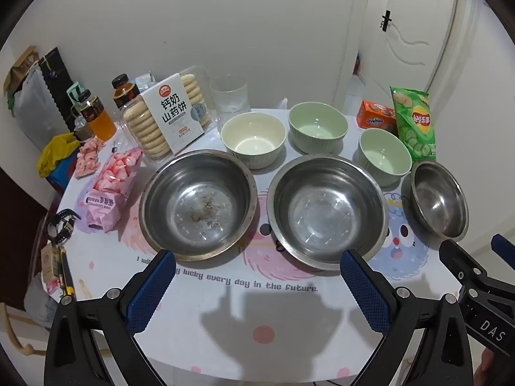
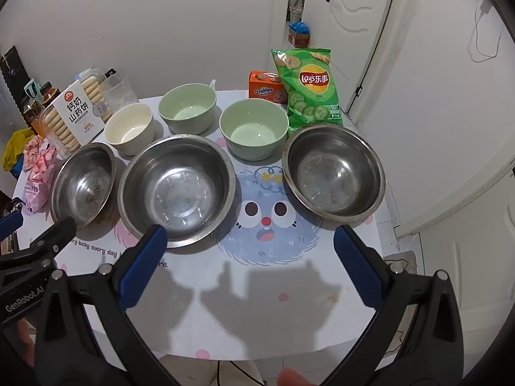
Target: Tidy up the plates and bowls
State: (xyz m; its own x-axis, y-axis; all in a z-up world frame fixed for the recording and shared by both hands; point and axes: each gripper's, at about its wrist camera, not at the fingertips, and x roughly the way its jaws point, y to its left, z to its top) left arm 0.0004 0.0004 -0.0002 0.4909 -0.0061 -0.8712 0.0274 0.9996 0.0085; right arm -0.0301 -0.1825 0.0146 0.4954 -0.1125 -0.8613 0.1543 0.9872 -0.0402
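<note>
Three steel bowls stand in a front row on the round table: left (image 1: 198, 206) (image 2: 83, 183), middle (image 1: 326, 210) (image 2: 177, 189) and right (image 1: 439, 197) (image 2: 334, 170). Behind them are a cream bowl (image 1: 254, 138) (image 2: 130, 128) and two green bowls (image 1: 317, 127) (image 1: 384, 156) (image 2: 188, 107) (image 2: 254, 132). My left gripper (image 1: 257, 257) (image 2: 40, 220) hovers open over the near side, short of the left and middle steel bowls. My right gripper (image 2: 250, 230) (image 1: 471, 243) is open beside it, facing the gap between the middle and right steel bowls. Neither holds anything.
At the back stand a biscuit box (image 1: 167, 115), a glass (image 1: 230, 96), bottles (image 1: 96, 115), an Ovaltine box (image 2: 265, 85) and a green chips bag (image 2: 309, 87). Pink sweet bags (image 1: 109, 189) and a watch (image 1: 61, 228) lie left. A white door (image 2: 434, 96) is close on the right.
</note>
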